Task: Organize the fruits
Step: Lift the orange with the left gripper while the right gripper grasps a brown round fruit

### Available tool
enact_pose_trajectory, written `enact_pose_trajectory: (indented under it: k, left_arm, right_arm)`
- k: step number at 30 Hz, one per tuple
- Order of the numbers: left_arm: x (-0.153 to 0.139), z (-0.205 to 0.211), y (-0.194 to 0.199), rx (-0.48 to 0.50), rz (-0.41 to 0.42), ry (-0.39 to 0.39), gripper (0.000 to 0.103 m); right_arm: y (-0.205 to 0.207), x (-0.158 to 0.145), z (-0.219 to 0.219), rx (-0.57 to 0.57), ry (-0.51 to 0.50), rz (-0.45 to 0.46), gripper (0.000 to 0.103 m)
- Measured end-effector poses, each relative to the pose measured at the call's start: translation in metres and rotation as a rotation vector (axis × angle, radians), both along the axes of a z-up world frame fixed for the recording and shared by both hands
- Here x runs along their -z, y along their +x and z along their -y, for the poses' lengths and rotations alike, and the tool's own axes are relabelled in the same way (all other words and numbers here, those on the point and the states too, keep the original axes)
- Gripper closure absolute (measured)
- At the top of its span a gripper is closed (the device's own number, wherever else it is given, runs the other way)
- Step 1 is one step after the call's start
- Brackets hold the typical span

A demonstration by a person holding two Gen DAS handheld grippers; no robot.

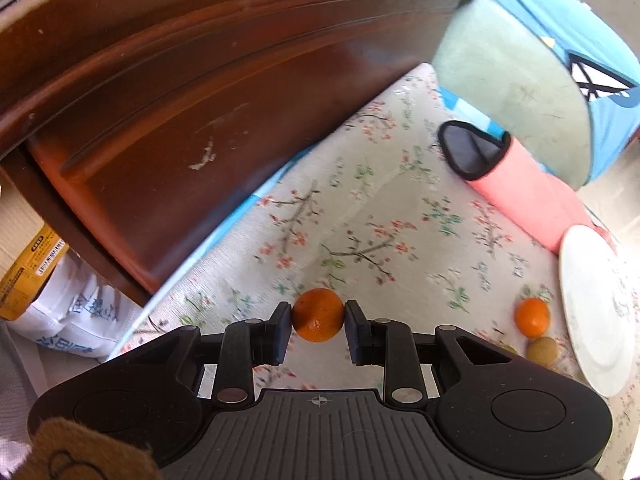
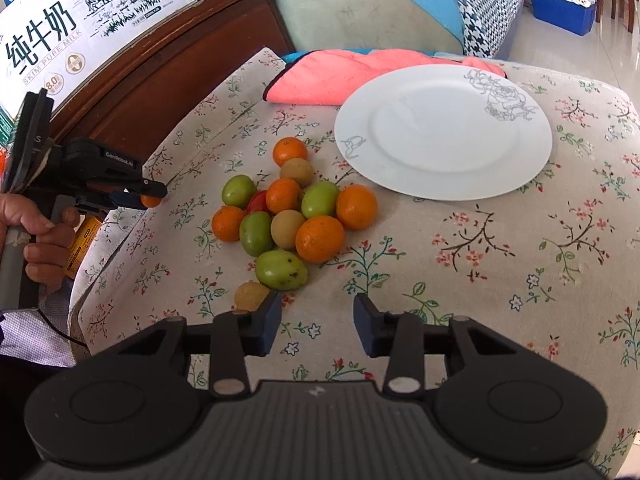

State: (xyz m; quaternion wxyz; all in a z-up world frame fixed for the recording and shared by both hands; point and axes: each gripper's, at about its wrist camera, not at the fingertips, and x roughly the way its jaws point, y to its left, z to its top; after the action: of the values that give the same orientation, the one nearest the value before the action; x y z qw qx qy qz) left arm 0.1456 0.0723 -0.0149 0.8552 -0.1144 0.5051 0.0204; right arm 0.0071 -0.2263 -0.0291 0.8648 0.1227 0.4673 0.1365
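Note:
My left gripper is shut on a small orange and holds it above the floral cloth, left of the fruit pile; it also shows in the right wrist view with the orange between its tips. A pile of fruits lies mid-table: several oranges, green fruits and tan fruits, with a red one half hidden. A white plate sits empty beyond them on the right. My right gripper is open and empty, just in front of the pile.
A pink cloth lies behind the plate. A dark wooden headboard and a milk carton box stand along the left. A green cushion is at the back. The table edge curves away on the right.

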Motion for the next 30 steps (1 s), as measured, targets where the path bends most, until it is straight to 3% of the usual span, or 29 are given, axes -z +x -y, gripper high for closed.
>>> enact_pose_trajectory:
  k: [8, 13, 28, 30]
  left_arm:
    - [-0.022, 0.029, -0.028, 0.095, 0.076, -0.022, 0.077]
    - [-0.03, 0.047, -0.036, 0.144, 0.116, 0.018, 0.077]
    - [-0.038, 0.065, -0.038, 0.178, 0.165, 0.062, 0.077]
    - [-0.037, 0.067, -0.04, 0.18, 0.163, 0.065, 0.077]
  right_arm:
    - [-0.002, 0.005, -0.007, -0.049, -0.007, 0.007, 0.069]
    - [-0.003, 0.007, -0.019, -0.089, 0.02, 0.018, 0.069]
    - [0.002, 0.013, -0.046, -0.084, -0.005, 0.066, 0.067]
    - [0.002, 0.013, -0.048, -0.088, -0.018, 0.076, 0.071]
